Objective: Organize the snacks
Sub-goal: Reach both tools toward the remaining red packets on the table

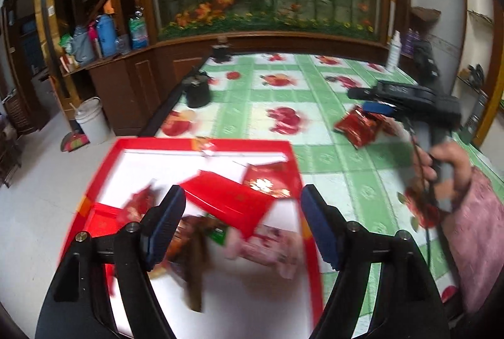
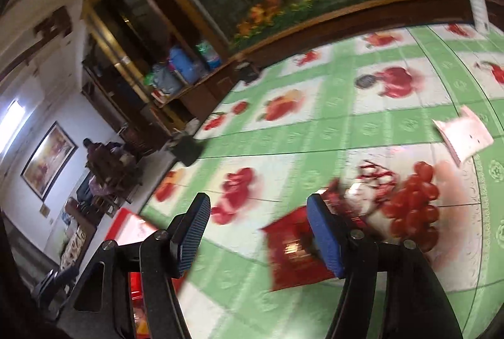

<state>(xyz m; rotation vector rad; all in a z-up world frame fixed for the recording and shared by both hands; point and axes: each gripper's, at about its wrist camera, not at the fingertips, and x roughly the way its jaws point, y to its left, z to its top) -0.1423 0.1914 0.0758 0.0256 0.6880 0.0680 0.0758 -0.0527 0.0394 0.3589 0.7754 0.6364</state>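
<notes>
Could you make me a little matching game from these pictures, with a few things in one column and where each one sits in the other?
Things:
1. red foil snack packet
2. pink snack packet
3. white bucket
4. white bottle

Places:
A. on the floor beside the wooden cabinet
B. standing at the far edge of the table
C. inside the red-rimmed tray
D. lying on the green checked tablecloth, next to the right gripper

Pairs: 1-D, 2-C, 3-A, 4-B
</notes>
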